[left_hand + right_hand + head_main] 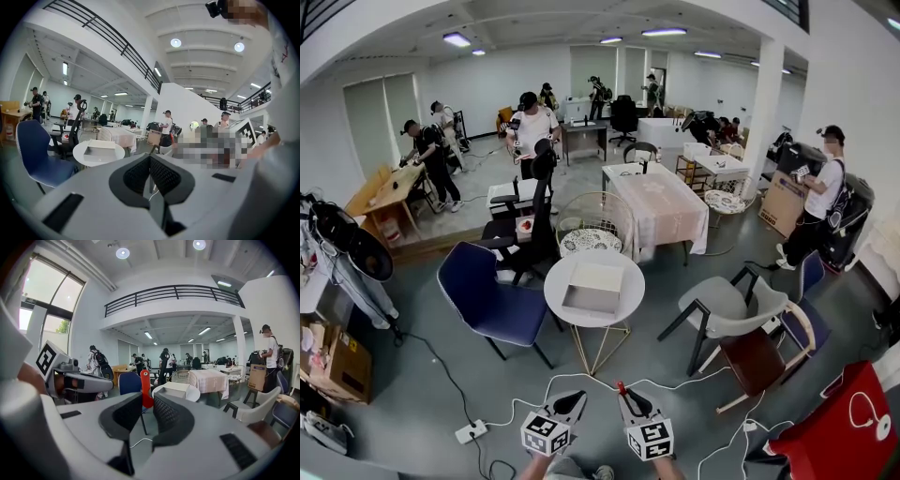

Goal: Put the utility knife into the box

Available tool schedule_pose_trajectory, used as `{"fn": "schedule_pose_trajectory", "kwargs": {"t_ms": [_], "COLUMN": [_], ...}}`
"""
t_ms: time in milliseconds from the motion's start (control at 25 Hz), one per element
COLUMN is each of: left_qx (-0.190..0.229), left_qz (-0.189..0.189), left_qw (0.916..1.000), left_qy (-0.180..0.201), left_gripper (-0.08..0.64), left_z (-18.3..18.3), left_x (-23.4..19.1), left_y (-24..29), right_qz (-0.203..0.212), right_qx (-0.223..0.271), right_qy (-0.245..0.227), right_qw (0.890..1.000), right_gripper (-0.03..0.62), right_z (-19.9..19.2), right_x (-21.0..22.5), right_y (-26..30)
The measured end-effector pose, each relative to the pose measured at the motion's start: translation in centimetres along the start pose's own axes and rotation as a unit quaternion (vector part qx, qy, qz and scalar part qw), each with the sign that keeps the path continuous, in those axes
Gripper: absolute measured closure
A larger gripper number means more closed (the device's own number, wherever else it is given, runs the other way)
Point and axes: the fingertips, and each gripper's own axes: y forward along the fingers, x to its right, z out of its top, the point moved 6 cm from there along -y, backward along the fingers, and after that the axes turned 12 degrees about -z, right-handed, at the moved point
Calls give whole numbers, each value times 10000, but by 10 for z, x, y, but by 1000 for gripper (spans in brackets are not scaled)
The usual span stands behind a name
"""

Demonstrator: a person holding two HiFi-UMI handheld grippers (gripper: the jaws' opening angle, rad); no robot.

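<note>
The open, shallow white box [593, 288] lies on a small round white table [623, 267] ahead of me. The red utility knife [145, 386] stands upright between the pads of my right gripper [147, 399], which is shut on it. In the head view the knife's red tip [620, 385] pokes out at the front of the right gripper [625, 392], low in the frame, well short of the table. My left gripper [577, 398] hangs beside it with nothing in it. Its pads meet, shut [150, 158]. The box [99, 152] shows left of its jaws, and the box [176, 389] right of the knife.
A blue chair [487, 291] stands left of the table, a grey chair [727, 314] and a wooden one [759, 361] right of it. White cables and a power strip [471, 431] lie on the floor between me and the table. Several people work further back.
</note>
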Motion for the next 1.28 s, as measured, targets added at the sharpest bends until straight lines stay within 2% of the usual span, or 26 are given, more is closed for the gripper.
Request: {"fn": "schedule_pose_trajectory", "kwargs": {"t_ms": [640, 1280], "left_qx": [35, 77], "left_qz": [113, 45], "left_qw": [9999, 10000], "left_qy": [39, -45], "left_gripper": [548, 548], "left_z": [0, 7], "left_x": [-9, -65], "left_y": [15, 53], "right_qz": [11, 90], "right_qx": [122, -16], "right_qy": [60, 2], "right_qw": [9999, 10000], "right_gripper": [511, 511], "right_z": [0, 2], "right_x": [19, 30], "right_y": [17, 80]}}
